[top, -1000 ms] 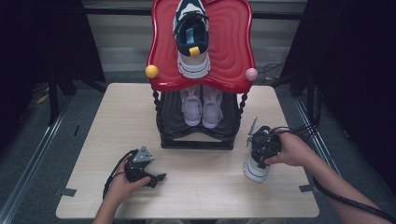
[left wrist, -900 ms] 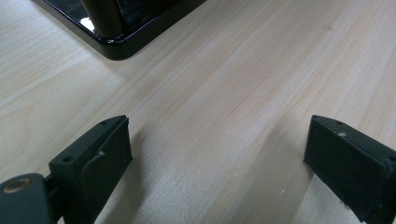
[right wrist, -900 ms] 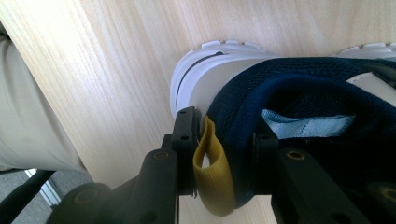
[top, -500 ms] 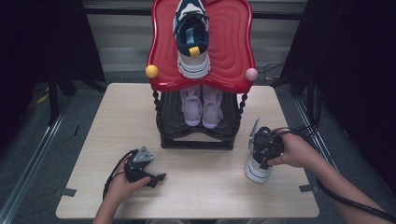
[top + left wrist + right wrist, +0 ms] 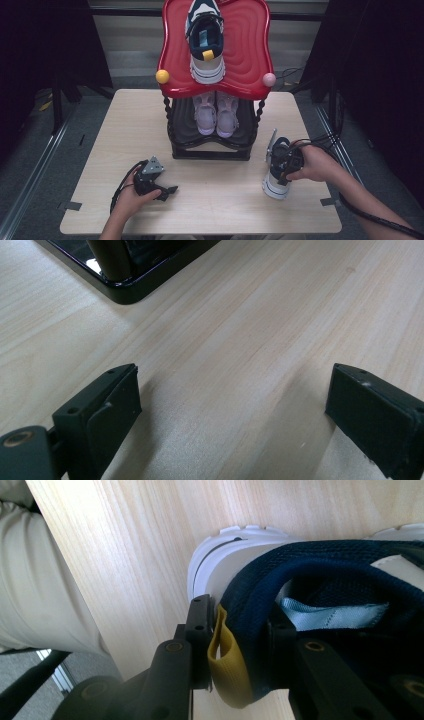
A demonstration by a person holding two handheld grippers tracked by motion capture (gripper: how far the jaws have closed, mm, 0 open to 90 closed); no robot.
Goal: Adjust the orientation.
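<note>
A: Sneaker (image 5: pixel 276 184) first. Where is it?

B: On the table (image 5: pixel 220 200), at its right side, heel toward the person. The right gripper (image 5: pixel 239 645) is clamped on the heel collar, one jaw outside against the yellow pull tab (image 5: pixel 227 665), the other inside the shoe. From above, the hand (image 5: pixel 312 164) and the gripper hide most of the upper.

A: And the left gripper (image 5: pixel 232 405)?

B: Jaws wide apart over bare wood, holding nothing. Its view cuts off the black base of the shoe rack (image 5: pixel 125 270) at the top edge.

A: The rack's lower shelf?

B: The red top tray (image 5: pixel 250 50) shades the pale pink pair (image 5: pixel 216 115); their heels are hard to make out.
</note>
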